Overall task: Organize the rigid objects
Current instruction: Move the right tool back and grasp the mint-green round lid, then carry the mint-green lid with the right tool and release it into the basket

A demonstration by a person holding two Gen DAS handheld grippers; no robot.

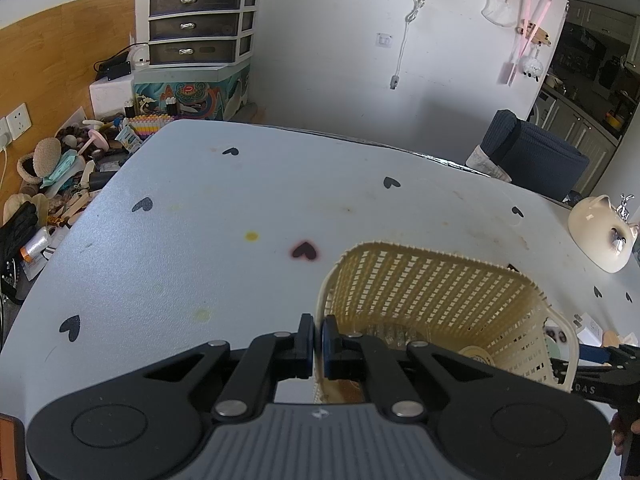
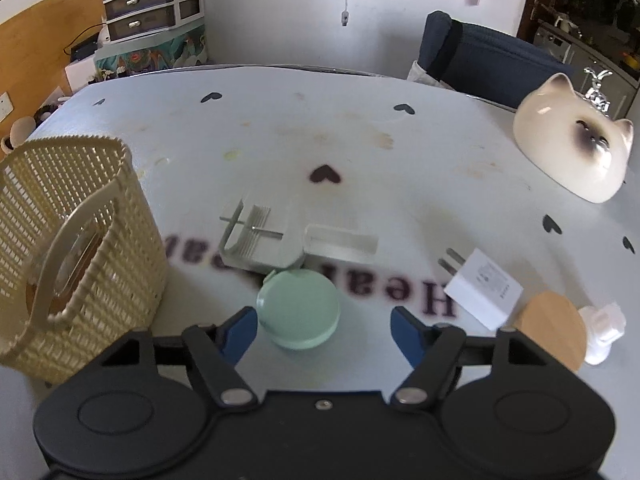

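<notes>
Left gripper pinches the basket rim lower-center to steady it, while the right gripper gapes around the green disc.

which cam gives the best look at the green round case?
Right wrist view. The green round case lies whole and unobstructed on the tablecloth, near the open right gripper, slightly blurred. The left wrist view shows only a sliver of it through and behind the basket.
</notes>
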